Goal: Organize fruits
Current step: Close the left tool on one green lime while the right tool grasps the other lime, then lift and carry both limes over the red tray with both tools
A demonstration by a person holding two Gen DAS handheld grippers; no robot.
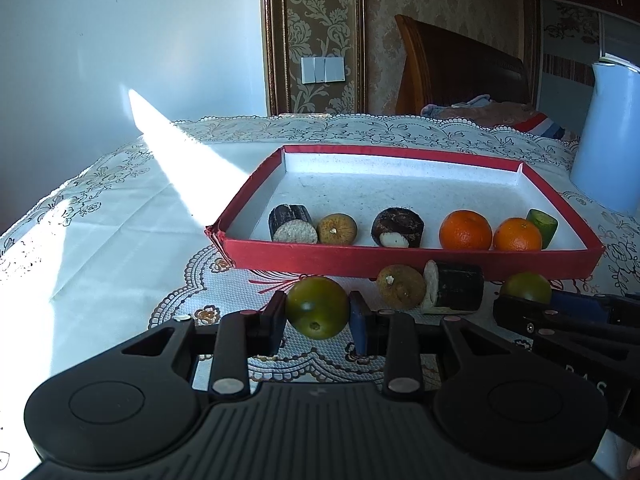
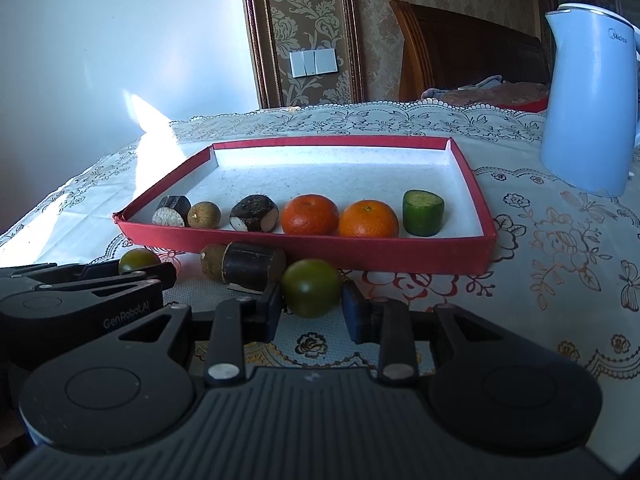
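Each of the tongs, left point(image 1: 318, 314) and right point(image 2: 312, 306), pinches a round, smooth, dark green fruit point(image 1: 317, 307) point(image 2: 312, 293) across its middle; both fruits look light, firm and slippery.

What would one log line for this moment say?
left gripper: shut on green fruit | right gripper: shut on second green fruit | red tray: six pieces inside

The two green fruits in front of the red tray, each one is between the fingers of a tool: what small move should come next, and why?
Probably lift both together. The left tool is shut on one green fruit and the right tool on the other green fruit, while both fruits sit low on the tablecloth before the red tray. They must clear its front wall to join the row inside.
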